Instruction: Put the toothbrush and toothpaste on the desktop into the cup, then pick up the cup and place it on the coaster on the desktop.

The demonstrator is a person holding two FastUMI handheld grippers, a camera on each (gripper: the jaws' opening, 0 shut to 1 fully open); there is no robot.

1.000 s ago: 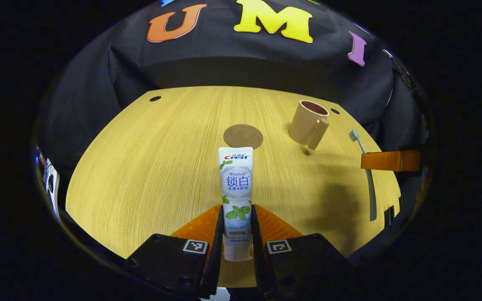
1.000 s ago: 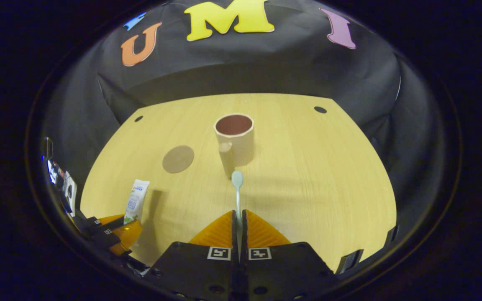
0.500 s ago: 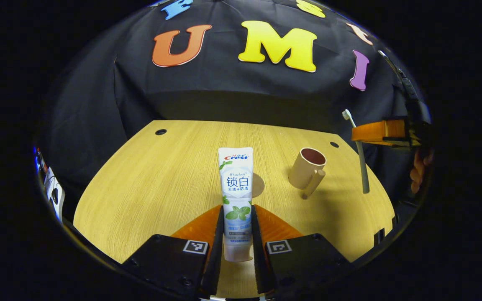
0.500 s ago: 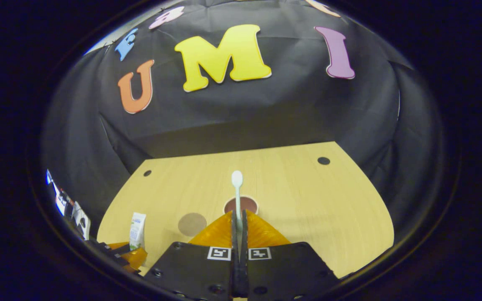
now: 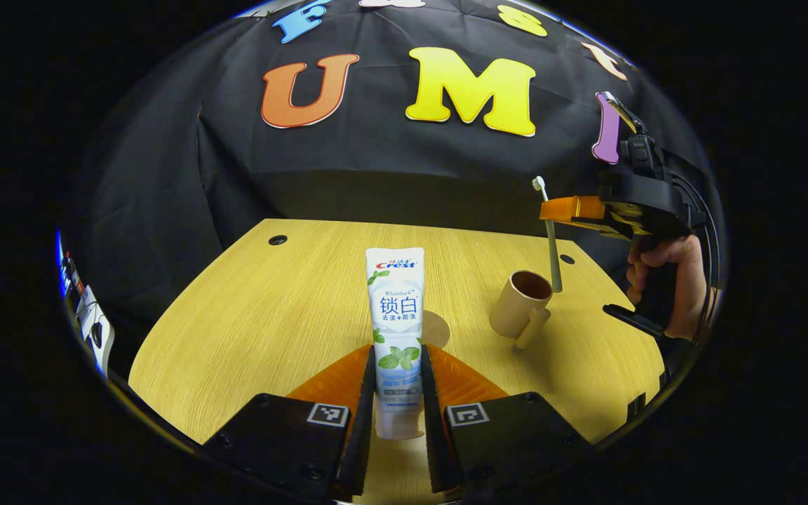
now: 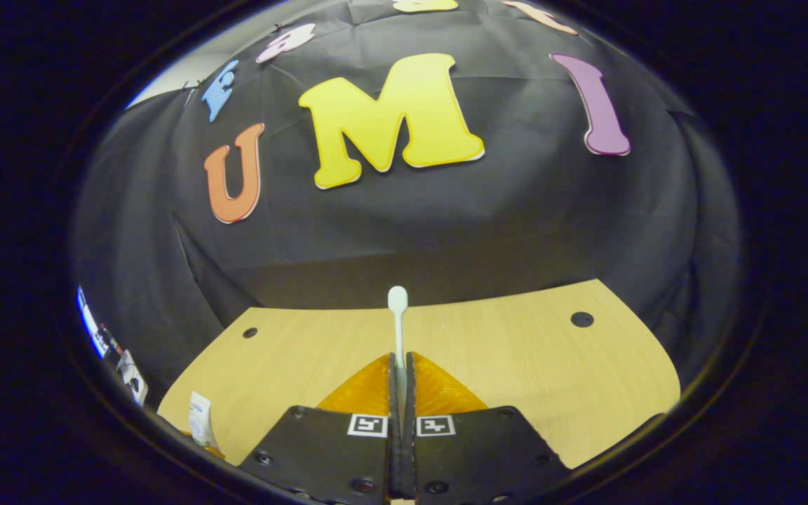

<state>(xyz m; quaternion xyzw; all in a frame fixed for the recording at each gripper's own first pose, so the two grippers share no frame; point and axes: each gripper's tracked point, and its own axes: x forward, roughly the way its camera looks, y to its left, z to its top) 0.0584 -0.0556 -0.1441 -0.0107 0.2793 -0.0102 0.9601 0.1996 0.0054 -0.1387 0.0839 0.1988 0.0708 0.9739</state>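
Our left tongs (image 5: 397, 393) squeeze the soft, light toothpaste (image 5: 395, 322) low down, above the bench (image 5: 271, 315). Our right tongs (image 6: 398, 382) pinch the thin, stiff toothbrush (image 5: 551, 245) mid-handle, upright over the cup (image 5: 520, 305).

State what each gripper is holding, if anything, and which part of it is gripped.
The left gripper clamps the toothpaste near its cap end. The right gripper clamps the toothbrush along its handle, head up.
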